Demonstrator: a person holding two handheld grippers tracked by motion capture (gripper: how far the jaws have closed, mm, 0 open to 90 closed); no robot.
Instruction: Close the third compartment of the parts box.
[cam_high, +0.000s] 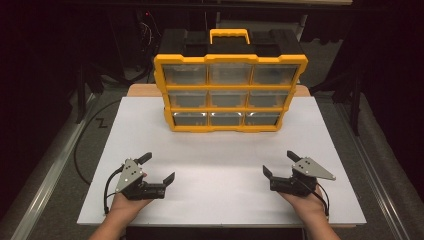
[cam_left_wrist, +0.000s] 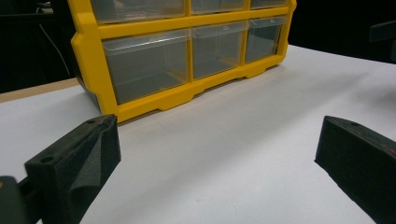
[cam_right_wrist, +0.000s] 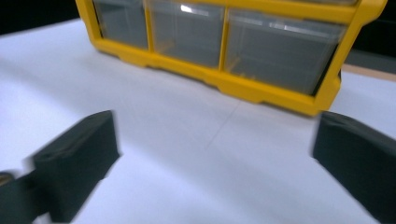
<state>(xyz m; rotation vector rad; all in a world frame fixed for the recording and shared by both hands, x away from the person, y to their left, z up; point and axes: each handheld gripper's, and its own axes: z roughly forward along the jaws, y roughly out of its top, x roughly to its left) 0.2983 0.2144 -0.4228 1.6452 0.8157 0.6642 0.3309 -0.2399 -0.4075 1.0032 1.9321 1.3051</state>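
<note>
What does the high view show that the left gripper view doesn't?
High view alone: the organizer's handle, its top drawer row, both hands, and the right gripper with jaws apart. Left gripper view alone: a close look between the left gripper jaws, open on bare board, and the bottom left drawer seen clear-fronted. Both share the yellow organizer and the white board.

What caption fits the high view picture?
Two open hand-held grippers wait before a yellow drawer organizer.
</note>
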